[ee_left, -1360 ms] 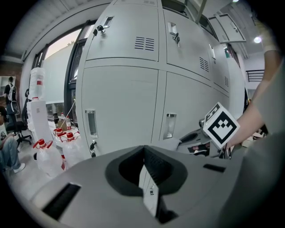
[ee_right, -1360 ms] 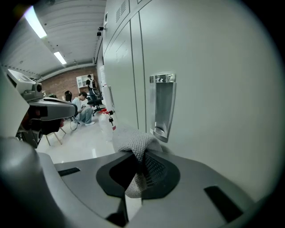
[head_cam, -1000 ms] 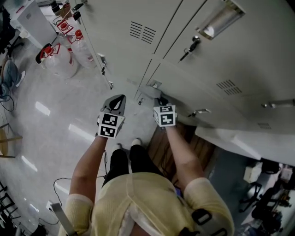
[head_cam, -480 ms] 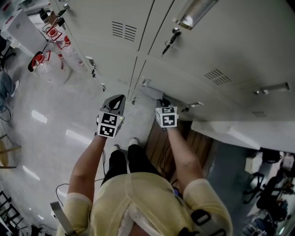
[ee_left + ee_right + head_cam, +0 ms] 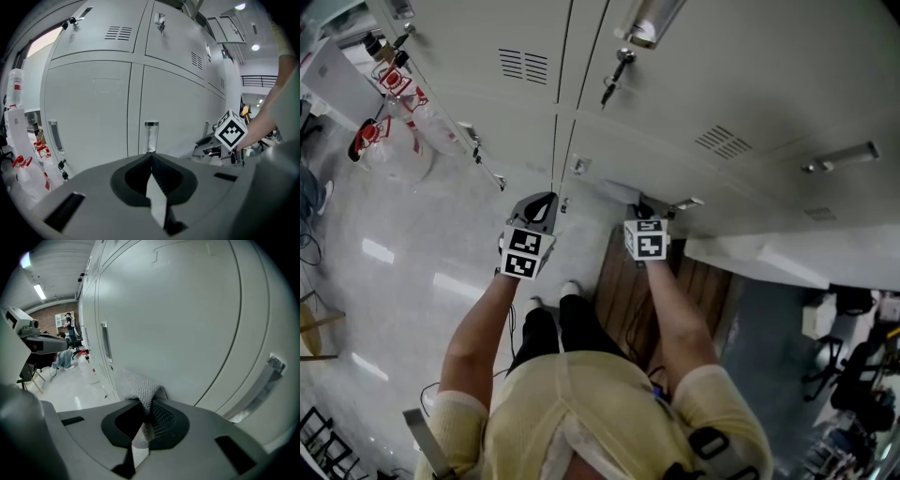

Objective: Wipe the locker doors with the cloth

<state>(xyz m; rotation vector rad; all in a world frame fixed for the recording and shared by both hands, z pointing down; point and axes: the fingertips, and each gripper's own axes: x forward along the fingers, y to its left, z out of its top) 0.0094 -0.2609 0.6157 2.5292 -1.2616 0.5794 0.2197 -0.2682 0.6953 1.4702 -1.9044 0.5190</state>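
Pale grey locker doors fill the top of the head view. My right gripper is shut on a grey knitted cloth and holds its bunched end against a lower locker door. In the head view the right gripper is at the foot of that door, and the cloth is hidden behind it. My left gripper hangs a little left of it, off the doors. In the left gripper view the left gripper is shut and holds nothing, facing the lower doors.
Keys hang from the locks above. Clear water bottles with red caps stand on the floor at the left. A pale open door or ledge juts out at the right above a wooden strip. People stand far down the room.
The lockers have slid left in the head view. The right gripper with the cloth has moved rightward along the lower door. The left gripper has kept its place.
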